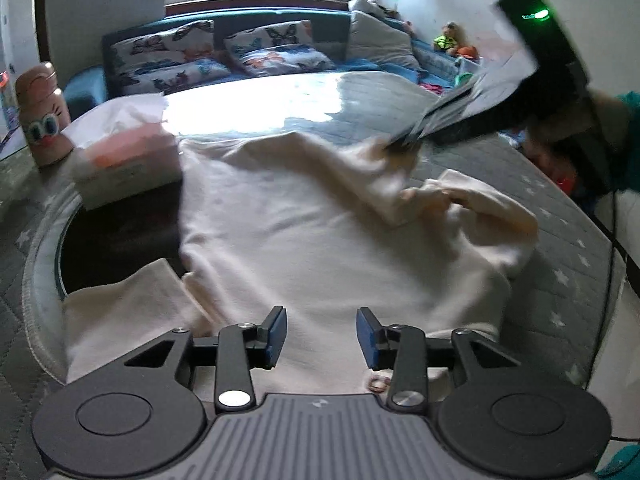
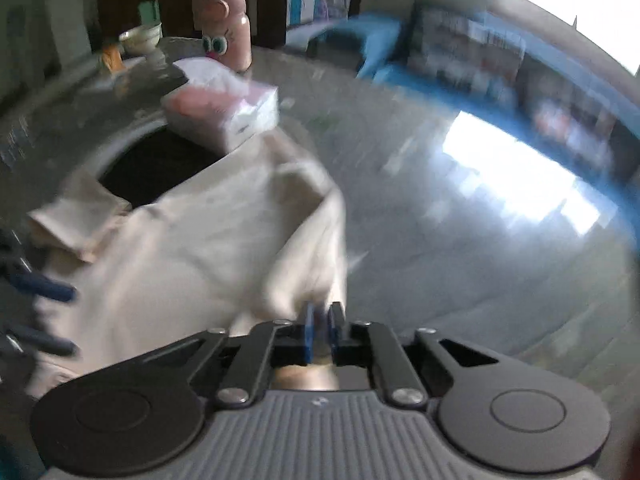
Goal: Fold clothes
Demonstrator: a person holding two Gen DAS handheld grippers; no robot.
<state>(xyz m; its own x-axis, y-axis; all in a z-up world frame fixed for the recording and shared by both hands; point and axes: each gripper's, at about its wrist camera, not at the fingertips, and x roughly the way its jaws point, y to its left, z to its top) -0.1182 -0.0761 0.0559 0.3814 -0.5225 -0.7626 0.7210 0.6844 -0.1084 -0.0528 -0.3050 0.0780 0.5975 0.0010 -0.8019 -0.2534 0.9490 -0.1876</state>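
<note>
A cream garment (image 1: 304, 232) lies spread on the round table's grey starred cover (image 1: 560, 264). One sleeve (image 1: 120, 312) is folded out at the near left. My left gripper (image 1: 321, 336) hovers over the garment's near edge, open, with nothing between its blue pads. My right gripper (image 1: 396, 146) comes in from the upper right and pinches a raised fold of the cloth. In the right wrist view that gripper (image 2: 321, 322) is shut on the cream cloth (image 2: 192, 248), which rises in a ridge toward it. The left gripper's fingers (image 2: 52, 290) show at the left edge.
A pink tissue box (image 1: 132, 160) sits at the garment's far left corner, beside a pink bottle with cartoon eyes (image 1: 40, 116). A dark round opening (image 1: 120, 240) lies left of the garment. A blue sofa with cushions (image 1: 240, 52) stands behind the table.
</note>
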